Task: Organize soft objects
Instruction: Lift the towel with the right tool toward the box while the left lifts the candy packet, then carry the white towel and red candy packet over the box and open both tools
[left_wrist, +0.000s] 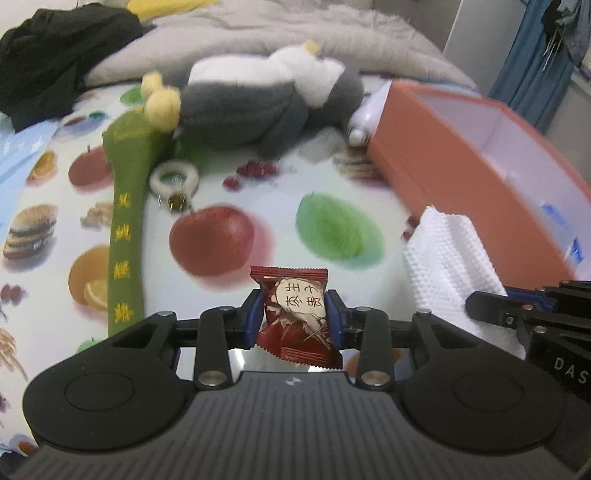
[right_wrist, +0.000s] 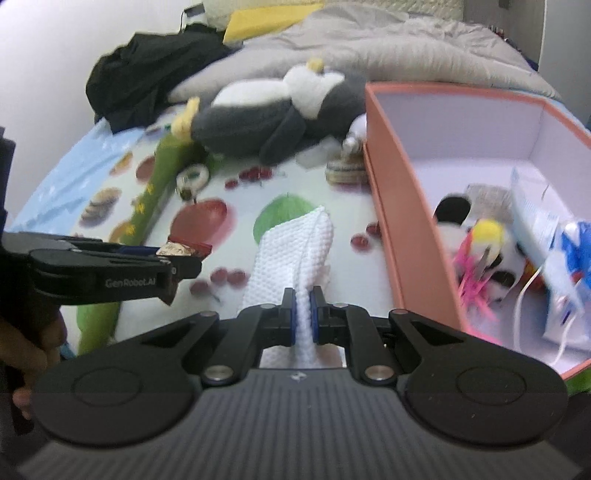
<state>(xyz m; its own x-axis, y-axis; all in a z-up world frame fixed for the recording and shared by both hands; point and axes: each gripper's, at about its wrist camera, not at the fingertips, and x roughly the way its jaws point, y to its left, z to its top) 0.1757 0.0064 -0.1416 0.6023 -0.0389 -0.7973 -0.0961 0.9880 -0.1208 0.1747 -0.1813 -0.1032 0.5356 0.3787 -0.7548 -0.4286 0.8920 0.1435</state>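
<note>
Box right of plush (sock left), on bed.

"GenRobot.AI" printed on the left hand-held gripper side. "DAS", cut off, on the right hand-held gripper body. Chinese characters on the red snack packet; not legible.

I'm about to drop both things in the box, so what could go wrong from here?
The white cloth is pinched by the right gripper at one fold only; its loose length may drag on the orange box wall. The red snack packet in the left gripper looks slick and could slip. Both grippers sit close together and might collide.
</note>
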